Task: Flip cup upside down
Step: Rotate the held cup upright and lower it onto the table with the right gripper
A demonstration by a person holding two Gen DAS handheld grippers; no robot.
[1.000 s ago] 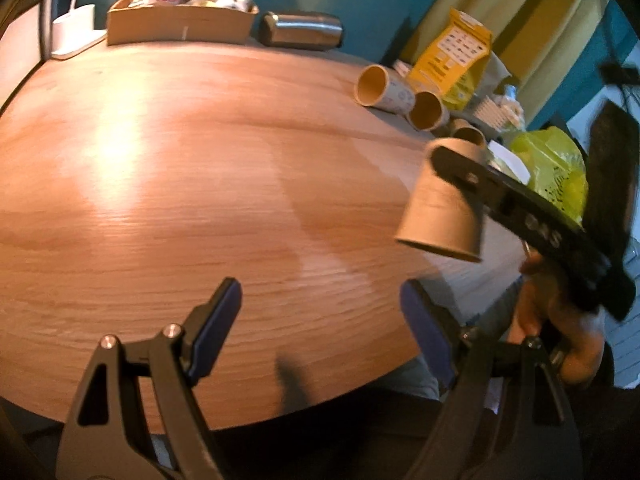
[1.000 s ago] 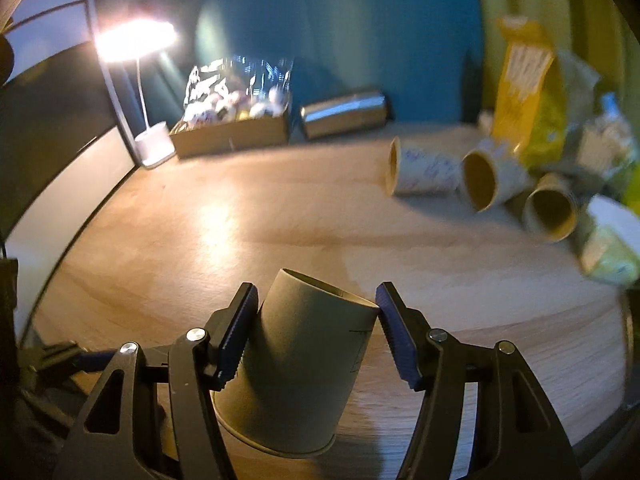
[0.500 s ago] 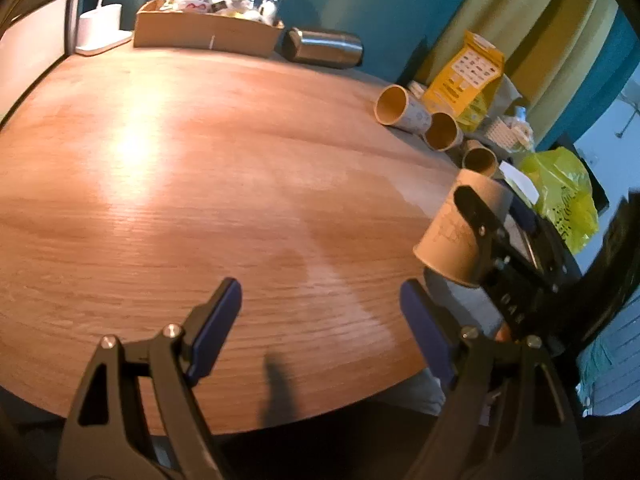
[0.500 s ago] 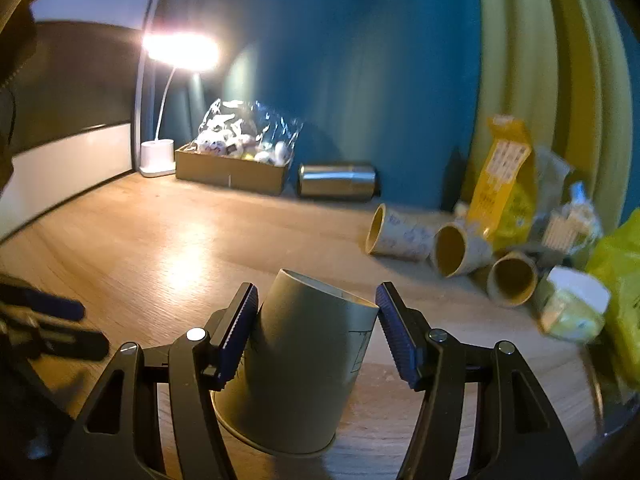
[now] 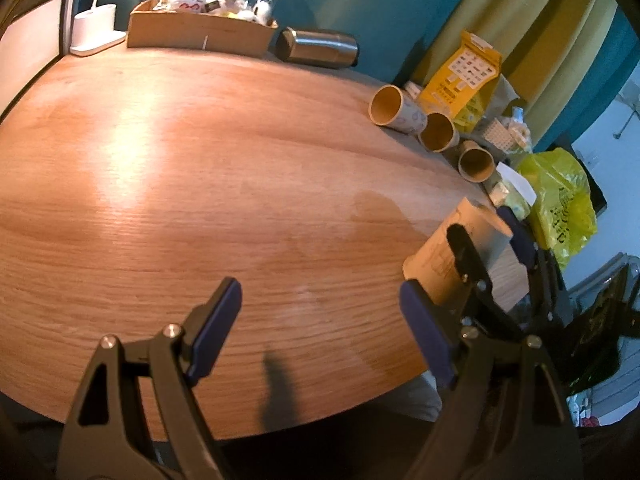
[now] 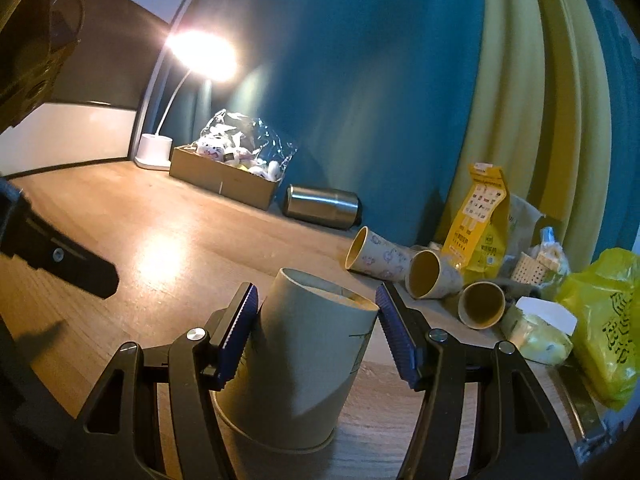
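Right gripper clamps inverted cup near table edge; left gripper open, empty; tilted release risks tip-over.

Steel tumbler lies beside cardboard box.

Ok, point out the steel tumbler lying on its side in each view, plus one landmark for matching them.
Left wrist: the steel tumbler lies at top centre, at the table's far edge, right of the cardboard box.
Right wrist: the steel tumbler lies mid-frame against the blue wall, again just right of the box.
Shared landmark: the yellow pouch standing behind the fallen cups.
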